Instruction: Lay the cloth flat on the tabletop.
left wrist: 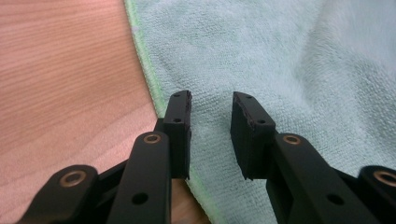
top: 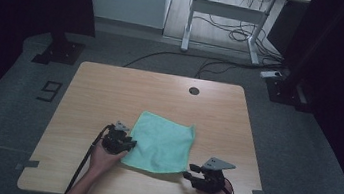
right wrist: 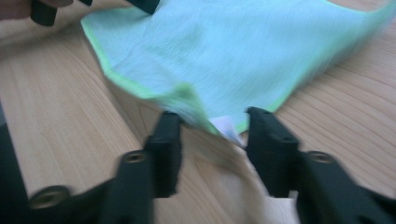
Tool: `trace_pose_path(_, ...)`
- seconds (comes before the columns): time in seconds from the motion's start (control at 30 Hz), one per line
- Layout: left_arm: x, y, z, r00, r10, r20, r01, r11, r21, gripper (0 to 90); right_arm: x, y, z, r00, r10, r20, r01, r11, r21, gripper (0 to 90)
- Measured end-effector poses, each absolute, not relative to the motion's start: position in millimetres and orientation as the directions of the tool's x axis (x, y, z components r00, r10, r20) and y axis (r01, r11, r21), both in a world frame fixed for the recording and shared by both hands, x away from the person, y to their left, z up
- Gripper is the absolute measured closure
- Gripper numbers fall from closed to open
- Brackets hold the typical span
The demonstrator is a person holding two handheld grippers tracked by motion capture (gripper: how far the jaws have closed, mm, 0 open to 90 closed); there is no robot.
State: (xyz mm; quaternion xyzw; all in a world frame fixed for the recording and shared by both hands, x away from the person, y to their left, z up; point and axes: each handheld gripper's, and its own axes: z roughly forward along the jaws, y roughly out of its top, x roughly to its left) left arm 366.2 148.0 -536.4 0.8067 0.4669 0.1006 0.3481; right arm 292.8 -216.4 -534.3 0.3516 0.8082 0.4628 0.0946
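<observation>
You're mid-fold on the green cloth at the tabletop's centre. Your left tool gapes over its 9 o'clock edge; your right tool, parted, frames the 5 o'clock corner. Next, pinch both.

- A light wooden table is standing on a grey floor, its rounded corners showing all round.
- A round cable hole is sitting in the tabletop near the far edge, a little right of the middle.
- A green cloth is lying directly on the wood, closer to the near edge than the far one and slightly right of centre.
- The cloth is spreading mostly flat, with a brighter green hem running along its border.
- Its corner nearest the near right corner of the table is lifting a little off the wood and showing a small white label.
- The rest of the tabletop is showing bare wood grain.
</observation>
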Motion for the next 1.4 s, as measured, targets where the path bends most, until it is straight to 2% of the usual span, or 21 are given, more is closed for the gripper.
trace_pose_path(0.13,364.1,148.2,-536.9,0.541,0.825,-0.163,0.681,-0.317,0.660,68.2,296.1,-232.4,-521.2,-0.696,0.689,0.202,0.481,0.239,0.843,46.7)
trace_pose_path(0.27,362.6,149.1,-536.8,0.542,0.823,-0.170,0.684,-0.315,0.658,67.6,313.1,-236.0,-518.3,-0.669,0.715,0.202,0.491,0.221,0.843,45.3)
trace_pose_path(0.53,346.2,154.9,-537.1,0.555,0.812,-0.180,0.680,-0.319,0.660,65.2,348.8,-192.3,-537.0,-0.668,0.705,0.239,0.543,0.243,0.804,42.9)
trace_pose_path(0.73,339.7,162.8,-529.2,0.569,0.797,-0.200,0.656,-0.294,0.695,61.4,357.7,-167.8,-540.4,-0.676,0.708,0.202,0.546,0.298,0.783,40.9)
trace_pose_path(0.83,345.4,159.8,-522.4,0.604,0.771,-0.201,0.624,-0.300,0.722,59.0,360.0,-163.8,-543.6,-0.668,0.714,0.211,0.564,0.301,0.769,39.3)
trace_pose_path(1.1,377.6,148.0,-537.1,0.618,0.751,-0.232,0.665,-0.342,0.664,55.5,361.5,-160.4,-549.1,-0.662,0.730,0.171,0.567,0.338,0.751,36.4)
trace_pose_path(1.27,376.5,149.5,-539.0,0.618,0.749,-0.239,0.665,-0.336,0.667,54.3,365.6,-161.8,-548.9,-0.671,0.729,0.138,0.552,0.367,0.749,37.5)
trace_pose_path(1.4,370.8,148.8,-539.2,0.603,0.748,-0.277,0.686,-0.309,0.658,53.4,376.8,-168.1,-547.8,-0.658,0.742,0.131,0.561,0.367,0.742,39.3)
